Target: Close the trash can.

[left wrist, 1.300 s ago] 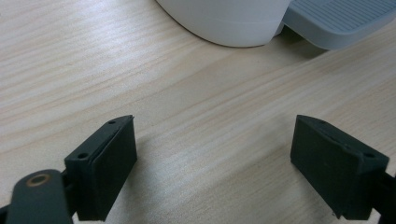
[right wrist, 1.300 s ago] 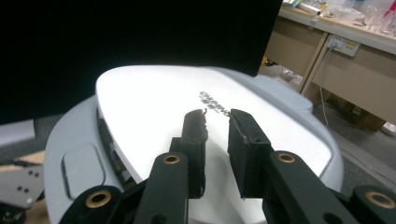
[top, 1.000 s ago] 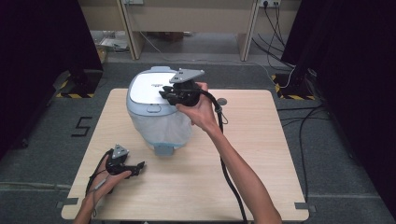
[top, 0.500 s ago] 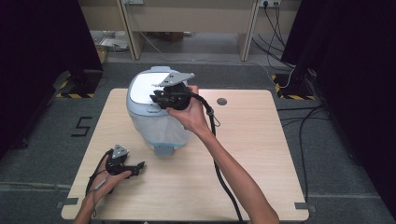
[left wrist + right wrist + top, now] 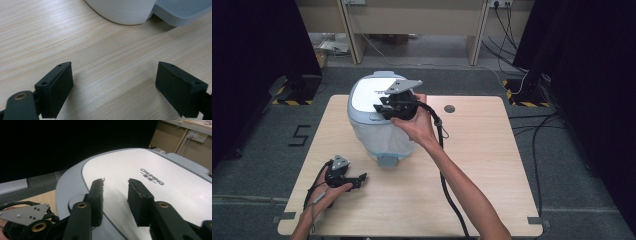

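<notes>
The wooden desk (image 5: 492,165) carries one large appliance, a rice cooker (image 5: 379,117) standing upright towards the far left part of the top. Its body is pale blue-grey, with a white lid panel (image 5: 155,185) that bears dark lettering, and the lid is shut, so what lies inside cannot be seen. A small grey tab sticks out at the foot of the cooker on the near side. In the left gripper view the cooker's rounded white base (image 5: 122,11) and a ribbed grey part beside it rest on the wood just ahead of the jaws.

The right tongs (image 5: 384,106) hover over the near edge of the lid, held by the person's right hand (image 5: 414,125), whose forearm reaches in from the bottom of the high view. Their jaws have just been opening and now stand a little apart above the white panel, with nothing clamped between them.

The left tongs (image 5: 357,180) rest low over the near left corner of the desk, well apart from the cooker, jaws spread wide and released over bare wood.

A small dark round fitting (image 5: 449,108) sits in the desk beyond the right hand.
</notes>
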`<state>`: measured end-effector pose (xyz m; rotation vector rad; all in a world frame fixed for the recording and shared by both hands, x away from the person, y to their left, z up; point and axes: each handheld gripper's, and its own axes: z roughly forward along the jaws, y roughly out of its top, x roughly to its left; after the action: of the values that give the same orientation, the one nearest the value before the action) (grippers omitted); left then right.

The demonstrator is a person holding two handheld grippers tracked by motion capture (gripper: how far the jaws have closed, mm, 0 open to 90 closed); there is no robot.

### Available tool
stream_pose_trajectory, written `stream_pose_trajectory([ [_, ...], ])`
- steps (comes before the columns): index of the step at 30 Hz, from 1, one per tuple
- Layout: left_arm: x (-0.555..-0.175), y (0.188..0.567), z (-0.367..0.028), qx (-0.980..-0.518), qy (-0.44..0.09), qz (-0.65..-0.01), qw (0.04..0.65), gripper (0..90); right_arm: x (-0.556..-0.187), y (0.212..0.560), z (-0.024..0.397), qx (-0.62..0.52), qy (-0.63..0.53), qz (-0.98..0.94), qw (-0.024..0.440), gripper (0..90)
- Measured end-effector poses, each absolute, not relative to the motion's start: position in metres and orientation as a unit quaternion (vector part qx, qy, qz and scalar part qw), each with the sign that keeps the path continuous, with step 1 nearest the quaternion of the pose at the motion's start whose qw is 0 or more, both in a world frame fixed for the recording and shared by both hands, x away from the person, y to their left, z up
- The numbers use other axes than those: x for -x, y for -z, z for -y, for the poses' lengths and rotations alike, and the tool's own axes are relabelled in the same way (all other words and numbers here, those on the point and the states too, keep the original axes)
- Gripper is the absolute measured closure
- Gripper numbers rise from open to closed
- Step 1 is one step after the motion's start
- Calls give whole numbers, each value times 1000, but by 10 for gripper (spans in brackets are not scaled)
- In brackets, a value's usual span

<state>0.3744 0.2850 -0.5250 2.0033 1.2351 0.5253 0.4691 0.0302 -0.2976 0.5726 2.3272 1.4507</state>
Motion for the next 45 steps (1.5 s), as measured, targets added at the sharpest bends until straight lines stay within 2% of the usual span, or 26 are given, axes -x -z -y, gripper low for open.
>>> stream_pose_trajectory([
  [7, -374, 525, -285, -776, -204, -479, 357, 135, -472, 289, -9, -244, -538, -787, 177, 445],
  [11, -374, 525, -285, -776, -204, -479, 357, 135, -472, 284, 4, -262, -540, -778, 186, 380],
  [19, -374, 525, -285, -776, -204, -479, 357, 135, -475, 282, 31, -289, -535, -767, 204, 336],
  [33, -374, 525, -285, -775, -204, -480, 357, 135, -475, 305, 77, -340, -511, -761, 209, 301],
  [45, -374, 525, -285, -775, -204, -480, 357, 135, -471, 316, 100, -363, -505, -752, 218, 261],
])
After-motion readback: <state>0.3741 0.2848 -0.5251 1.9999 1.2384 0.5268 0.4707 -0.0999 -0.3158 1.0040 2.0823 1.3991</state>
